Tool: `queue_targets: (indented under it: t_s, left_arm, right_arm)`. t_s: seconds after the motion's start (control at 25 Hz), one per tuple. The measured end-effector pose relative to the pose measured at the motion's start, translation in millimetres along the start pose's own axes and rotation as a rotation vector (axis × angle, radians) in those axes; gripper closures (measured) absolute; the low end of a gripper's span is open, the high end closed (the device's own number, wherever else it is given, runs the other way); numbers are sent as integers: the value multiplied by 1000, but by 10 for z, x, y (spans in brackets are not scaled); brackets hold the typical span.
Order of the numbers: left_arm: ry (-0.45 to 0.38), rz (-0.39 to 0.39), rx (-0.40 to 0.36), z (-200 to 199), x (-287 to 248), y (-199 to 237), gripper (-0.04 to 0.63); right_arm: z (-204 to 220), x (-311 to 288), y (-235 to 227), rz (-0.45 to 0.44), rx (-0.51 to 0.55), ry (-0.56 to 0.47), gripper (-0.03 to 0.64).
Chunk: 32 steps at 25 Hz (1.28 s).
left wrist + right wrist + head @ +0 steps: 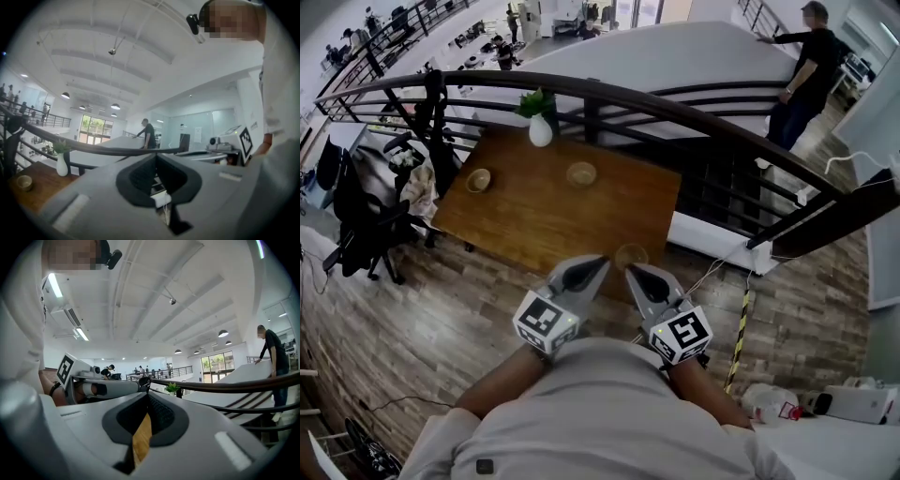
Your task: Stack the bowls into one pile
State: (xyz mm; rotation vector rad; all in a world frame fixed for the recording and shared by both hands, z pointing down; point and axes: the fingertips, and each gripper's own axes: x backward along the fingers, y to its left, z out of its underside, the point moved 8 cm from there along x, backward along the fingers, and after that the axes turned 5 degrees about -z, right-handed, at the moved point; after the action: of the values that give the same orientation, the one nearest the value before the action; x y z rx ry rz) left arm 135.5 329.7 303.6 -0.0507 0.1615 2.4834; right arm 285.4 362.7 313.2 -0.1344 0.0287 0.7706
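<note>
Left hand-held gripper (600, 262) and right hand-held gripper (631, 270) closed, empty; three small round tan bowls (581, 173) apart on table (534, 225).

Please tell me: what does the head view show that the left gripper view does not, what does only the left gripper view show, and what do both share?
Only the head view shows the whole wooden table with the middle bowl and the near bowl, and the black office chair. Only the left gripper view shows the ceiling lamps. Both show the white vase, the left bowl, the dark railing and the person in black.
</note>
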Motion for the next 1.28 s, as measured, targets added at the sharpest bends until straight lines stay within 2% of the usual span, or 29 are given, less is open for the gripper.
queue_targets:
  t_s: [0.24, 0.6, 1.0, 1.28]
  left_arm:
    - [18, 33, 28, 41, 116, 354, 591]
    - [36, 10, 59, 157, -3, 621, 591]
    - [32, -51, 48, 81, -551, 695, 591]
    - [24, -96, 46, 26, -1127, 744, 591]
  right_arm:
    - [47, -339, 99, 38, -24, 17, 611]
    - [122, -598, -82, 10, -27, 44, 611]
    - [-22, -632, -751, -46, -12, 38, 611]
    - [-91, -603, -1409, -77, -14, 35, 611]
